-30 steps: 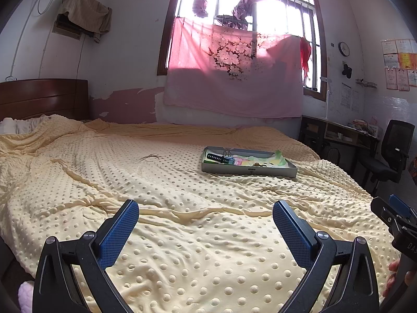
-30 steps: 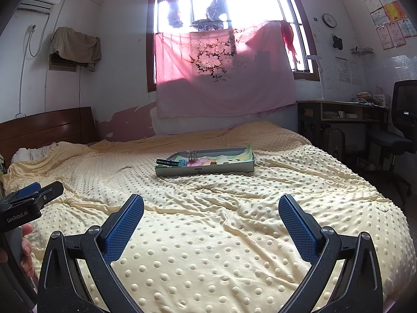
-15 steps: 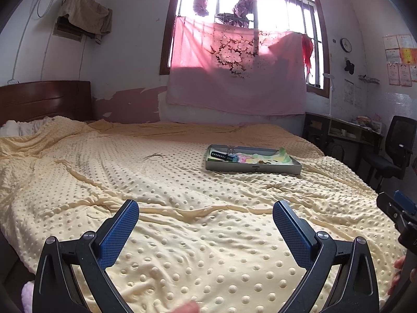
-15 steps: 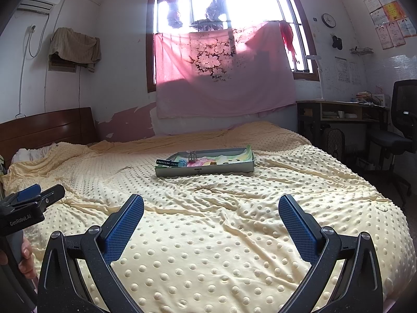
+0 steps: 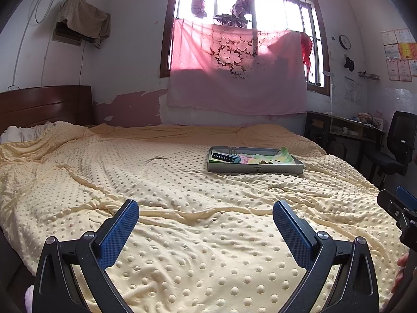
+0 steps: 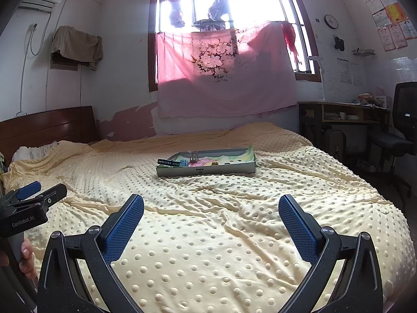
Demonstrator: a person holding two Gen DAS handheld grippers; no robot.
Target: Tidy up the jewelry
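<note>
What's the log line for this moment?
left gripper: open, empty | right gripper: open, empty | tray: on bed, untouched, ahead of both

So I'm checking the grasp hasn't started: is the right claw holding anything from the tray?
No, the right claw is wide open over the yellow blanket, well short of the grey tray.

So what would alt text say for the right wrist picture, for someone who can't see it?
A shallow grey tray of small jewelry items sits mid-bed on a dotted yellow blanket. In front, the right gripper hangs with jaws wide open and empty. The left gripper shows at the left edge; a pink-curtained window is behind.
</note>
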